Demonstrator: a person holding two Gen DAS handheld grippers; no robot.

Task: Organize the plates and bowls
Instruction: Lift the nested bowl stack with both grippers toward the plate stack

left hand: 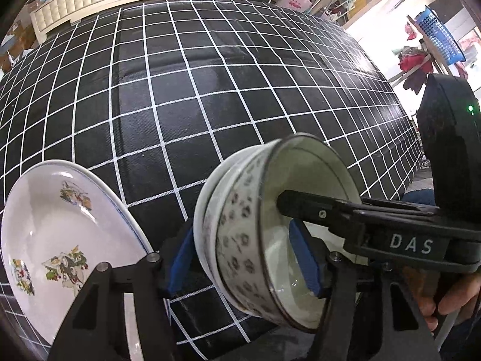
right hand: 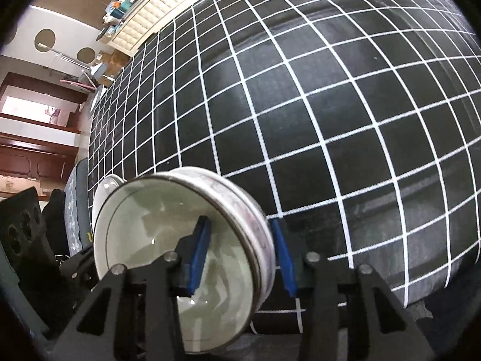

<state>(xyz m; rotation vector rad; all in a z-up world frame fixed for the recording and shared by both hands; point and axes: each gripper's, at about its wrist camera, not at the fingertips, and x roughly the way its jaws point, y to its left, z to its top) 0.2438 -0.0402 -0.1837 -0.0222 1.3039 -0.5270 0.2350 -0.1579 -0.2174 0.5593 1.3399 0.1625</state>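
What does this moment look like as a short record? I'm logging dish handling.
held item: patterned bowl, tipped on its side, nested in a white bowl
left tongs: one pad inside, one outside the nested walls
right tongs: clamped across the patterned bowl's wall
nearby: floral plate on the grid cloth

the right gripper (right hand: 242,257) holds a pale bowl (right hand: 168,258) tipped on its side, one blue pad (right hand: 198,255) inside the bowl and the other against its patterned outer wall, jaws clamped on the rim. behind it lies the black checked cloth (right hand: 300,105). a second white rim (right hand: 105,188) peeks out just beyond the bowl at the left.
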